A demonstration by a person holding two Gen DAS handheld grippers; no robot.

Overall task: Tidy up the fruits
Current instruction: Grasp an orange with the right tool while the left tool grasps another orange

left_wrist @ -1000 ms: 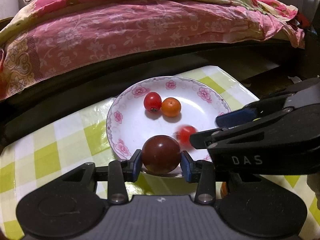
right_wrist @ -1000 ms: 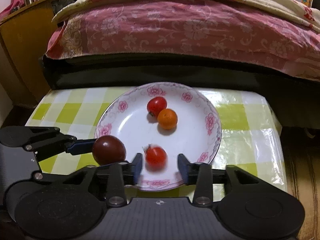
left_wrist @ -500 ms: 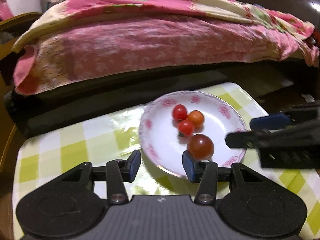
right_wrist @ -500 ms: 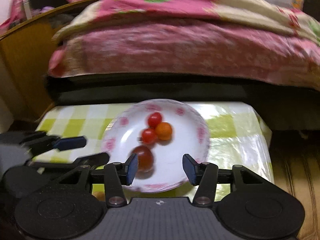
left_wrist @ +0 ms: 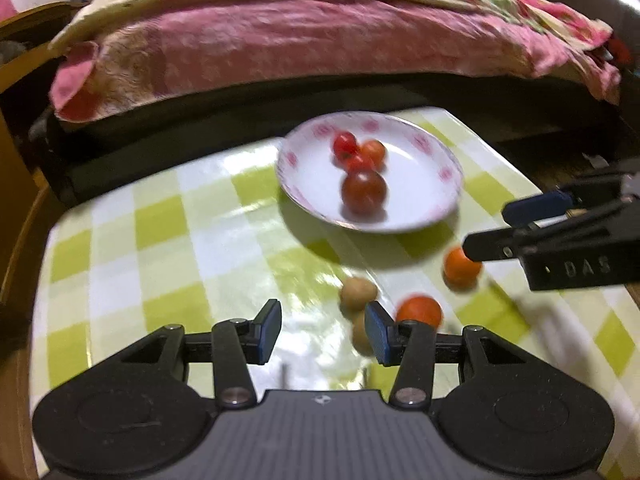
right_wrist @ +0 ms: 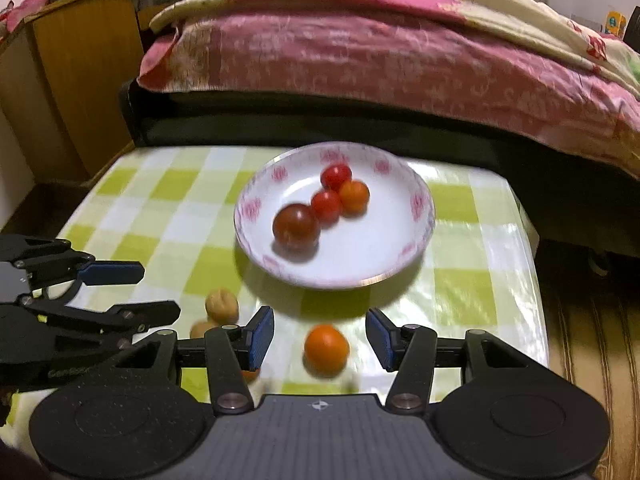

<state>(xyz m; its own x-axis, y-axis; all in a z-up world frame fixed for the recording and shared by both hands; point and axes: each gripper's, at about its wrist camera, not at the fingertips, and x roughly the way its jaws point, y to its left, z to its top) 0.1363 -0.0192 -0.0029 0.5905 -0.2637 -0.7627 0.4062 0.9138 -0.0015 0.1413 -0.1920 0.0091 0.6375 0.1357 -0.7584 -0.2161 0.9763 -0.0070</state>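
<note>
A white floral plate holds a dark red tomato, two small red tomatoes and a small orange. My left gripper hangs open and empty over the cloth in front of the plate. My right gripper is open too. A loose orange fruit lies on the table and shows between its fingers, clear of both pads. Two tan fruits and another orange-red fruit lie close to my left gripper's right finger.
The low table wears a green and white checked cloth. Behind it runs a dark bed frame under a pink floral quilt. A wooden cabinet stands at the left. The table's right edge drops to the floor.
The left gripper let go of the dark tomato and the right one let go of a small red tomato; both now lie in the plate. Both grippers drew back, bringing loose fruits into view.
</note>
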